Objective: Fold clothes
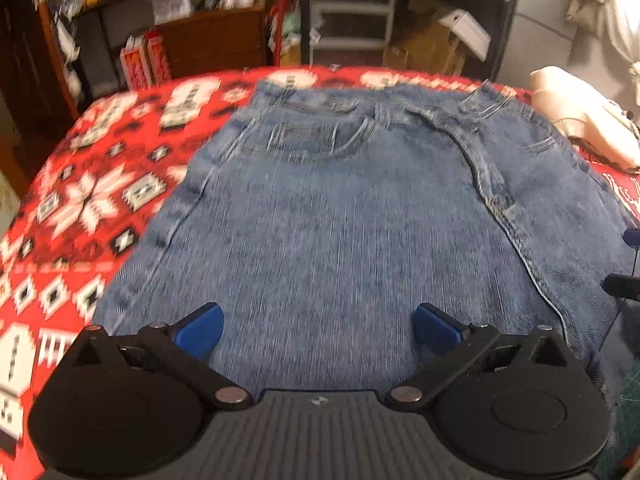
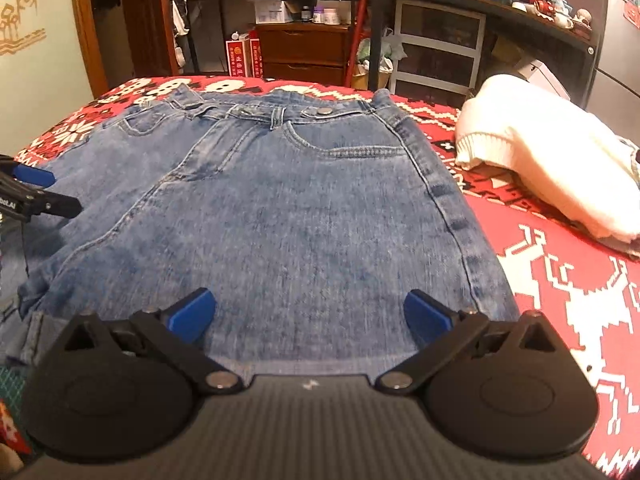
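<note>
Honestly, the biggest worry is the red patterned blanket point(image 2: 568, 280) under everything: it is soft cloth on cloth, and if I drag denim across it, it could ruck up and pull the fold crooked. On it lie the jeans point(image 2: 280, 220), spread flat with the front up, waistband and button at the far edge, legs running back toward me and out of view below my tools. So the long axis runs from far to near, waist pointing away from me. The near end is hidden, and I cannot tell whether the legs are already doubled under; a cuff-like edge shows at the lower left of the right view, which would fit either a leg folded across or one merely lying loose.

The white sweater point(image 2: 552, 152) sits just beside the jeans on my right, apart from them; a wide sweep could snag it.

My left gripper point(image 1: 318, 328) hangs over the denim with its blue pads wide apart, holding nothing. My right gripper point(image 2: 308, 314) is likewise spread and empty. Denim is stiff and heavy, so a shallow pinch on one layer could slip.
</note>
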{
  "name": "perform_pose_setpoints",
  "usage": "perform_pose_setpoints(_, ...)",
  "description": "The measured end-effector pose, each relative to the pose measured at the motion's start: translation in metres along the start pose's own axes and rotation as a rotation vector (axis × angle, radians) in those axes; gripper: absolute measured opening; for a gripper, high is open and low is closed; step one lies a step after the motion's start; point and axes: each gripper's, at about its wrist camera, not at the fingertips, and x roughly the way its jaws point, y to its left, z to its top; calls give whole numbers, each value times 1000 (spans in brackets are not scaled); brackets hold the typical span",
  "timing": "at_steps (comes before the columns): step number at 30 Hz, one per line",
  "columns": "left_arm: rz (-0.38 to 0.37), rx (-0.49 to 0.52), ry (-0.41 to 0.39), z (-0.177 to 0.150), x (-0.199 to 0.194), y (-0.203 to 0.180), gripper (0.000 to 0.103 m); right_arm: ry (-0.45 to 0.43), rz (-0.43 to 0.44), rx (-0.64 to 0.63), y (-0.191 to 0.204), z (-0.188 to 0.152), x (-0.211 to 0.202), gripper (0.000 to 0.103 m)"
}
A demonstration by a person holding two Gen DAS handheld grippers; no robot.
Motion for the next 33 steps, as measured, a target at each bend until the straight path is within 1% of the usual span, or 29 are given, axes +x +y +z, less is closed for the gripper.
perform_pose_setpoints(4,13,-12,95,2,-3,-3,103,51,-4,8,1,3,-5,103)
perform_pose_setpoints(10,34,-53,188,13,3,-5,103,141,0,10,1,11,-5,103)
perform_pose_setpoints(12,42,-68,226,18,6,-5,103,153,1,8,1,12,-4,103)
perform_pose_setpoints(14,36,-64,239,20,7,-4,103,161,3,5,0,13,-4,103)
perform_pose_setpoints(17,39,-71,231,20,7,-4,103,173,5,2,0,14,-3,103)
perform_pose_setpoints(22,68,-108,184,18,6,-8,103,193,8,-5,-1,16,-2,103)
perform_pose_setpoints(26,85,-130,178,20,6,-7,103,194,2,1,1,17,-2,103)
perform_pose_setpoints(27,97,-140,181,21,5,-7,100,192,2,0,0,17,-2,103)
perform_pose_setpoints(28,104,-165,181,22,2,-3,93,191,2,0,0,17,-2,103)
perform_pose_setpoints(29,111,-191,180,24,-2,0,89,191,2,1,0,17,-2,103)
perform_pose_setpoints(30,119,-208,171,24,-8,10,81,193,2,1,0,17,-1,103)
perform_pose_setpoints(31,127,-225,162,25,-14,19,76,196,1,2,0,18,-1,103)
perform_pose_setpoints(33,142,-258,143,26,-25,38,75,203,0,2,1,19,0,103)
